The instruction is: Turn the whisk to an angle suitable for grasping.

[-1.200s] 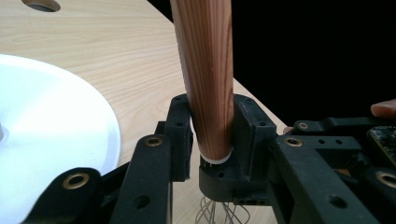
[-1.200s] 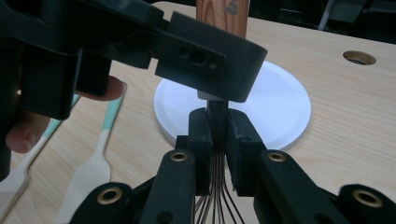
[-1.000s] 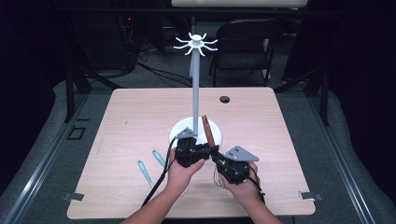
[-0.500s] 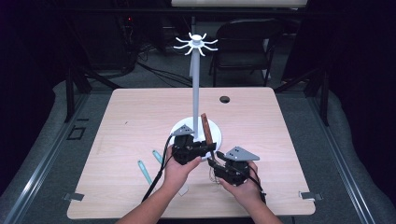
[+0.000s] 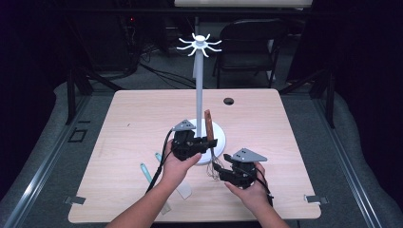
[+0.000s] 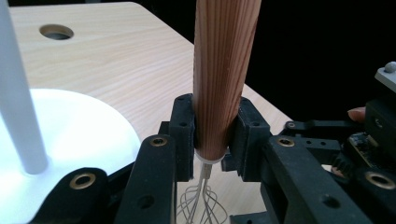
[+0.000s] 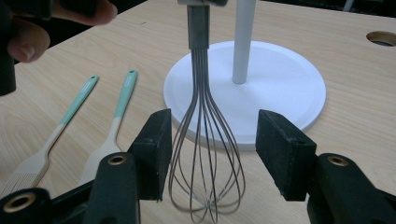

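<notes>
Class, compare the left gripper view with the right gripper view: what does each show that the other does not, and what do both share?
Left gripper view: the whisk's wooden handle, upright, clamped between the left tongs.

Right gripper view: two teal-handled utensils lying on the table, and the right tongs open, standing clear on either side of the wire loops.

Both: the white stand with its pole and round base, the wooden table and its hole, and some of the wires.

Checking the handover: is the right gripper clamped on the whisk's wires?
No, the right gripper's pads stand apart from the whisk wires hanging between them.
</notes>
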`<state>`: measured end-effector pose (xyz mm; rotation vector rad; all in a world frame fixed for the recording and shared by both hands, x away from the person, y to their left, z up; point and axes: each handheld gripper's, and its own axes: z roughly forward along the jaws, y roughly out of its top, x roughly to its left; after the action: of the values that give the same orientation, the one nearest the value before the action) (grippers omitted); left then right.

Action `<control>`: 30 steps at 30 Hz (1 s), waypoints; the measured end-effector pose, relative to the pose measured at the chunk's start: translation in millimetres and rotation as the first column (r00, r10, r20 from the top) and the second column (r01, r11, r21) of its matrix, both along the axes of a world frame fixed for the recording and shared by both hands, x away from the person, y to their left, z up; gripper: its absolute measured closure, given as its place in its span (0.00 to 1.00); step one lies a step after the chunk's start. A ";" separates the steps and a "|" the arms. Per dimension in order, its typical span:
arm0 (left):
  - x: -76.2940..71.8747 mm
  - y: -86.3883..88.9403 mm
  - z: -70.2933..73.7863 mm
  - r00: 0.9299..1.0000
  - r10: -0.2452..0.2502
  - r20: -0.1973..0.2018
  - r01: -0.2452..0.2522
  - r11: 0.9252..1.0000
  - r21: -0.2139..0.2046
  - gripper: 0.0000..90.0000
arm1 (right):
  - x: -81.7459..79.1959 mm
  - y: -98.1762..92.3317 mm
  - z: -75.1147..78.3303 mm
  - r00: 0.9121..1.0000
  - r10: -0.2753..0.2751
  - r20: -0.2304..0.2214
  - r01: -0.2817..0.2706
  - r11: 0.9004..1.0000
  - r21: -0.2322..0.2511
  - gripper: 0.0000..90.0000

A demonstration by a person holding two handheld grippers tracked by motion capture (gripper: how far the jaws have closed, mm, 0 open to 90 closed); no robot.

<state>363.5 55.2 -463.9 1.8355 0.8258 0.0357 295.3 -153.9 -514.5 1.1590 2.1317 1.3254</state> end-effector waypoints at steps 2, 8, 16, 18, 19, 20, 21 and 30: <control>2.0 2.0 4.1 1.000 -0.002 0.009 0.002 1.000 0.012 0.81 | -0.5 -1.0 0.1 1.000 -0.006 0.000 0.006 1.000 0.003 0.52; 8.5 11.6 22.2 0.999 -0.003 0.043 0.002 1.000 0.028 0.81 | -0.6 -4.9 -0.5 1.000 -0.015 0.009 0.015 1.000 0.015 0.54; 19.0 25.3 57.5 0.997 -0.016 0.071 0.014 1.000 0.025 0.81 | 3.1 -10.6 -6.5 0.999 -0.045 -0.002 0.045 0.999 0.009 0.55; 20.7 26.9 68.2 0.996 -0.022 0.082 0.020 0.999 0.031 0.81 | 4.6 -12.9 -7.8 0.998 -0.057 -0.005 0.057 0.998 0.003 0.55; 22.9 27.6 78.3 0.996 -0.029 0.090 0.027 0.999 0.027 0.81 | 6.1 -14.1 -9.3 0.998 -0.064 -0.010 0.064 0.998 0.003 0.55; 22.9 27.6 78.3 0.996 -0.029 0.090 0.027 0.999 0.027 0.81 | 6.1 -14.1 -9.3 0.998 -0.064 -0.010 0.064 0.998 0.003 0.55; 24.0 27.6 83.3 0.995 -0.032 0.096 0.029 0.999 0.027 0.81 | 6.9 -14.2 -10.7 0.997 -0.071 -0.016 0.071 0.997 0.006 0.55; 31.9 21.1 124.3 0.987 -0.075 0.144 0.070 0.997 0.036 0.81 | 9.7 -15.2 -15.1 0.997 -0.070 -0.032 0.069 0.997 -0.018 0.55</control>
<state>395.4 76.2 -339.6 1.8667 0.6597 0.1344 304.9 -169.1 -529.6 1.2450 2.1014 1.2637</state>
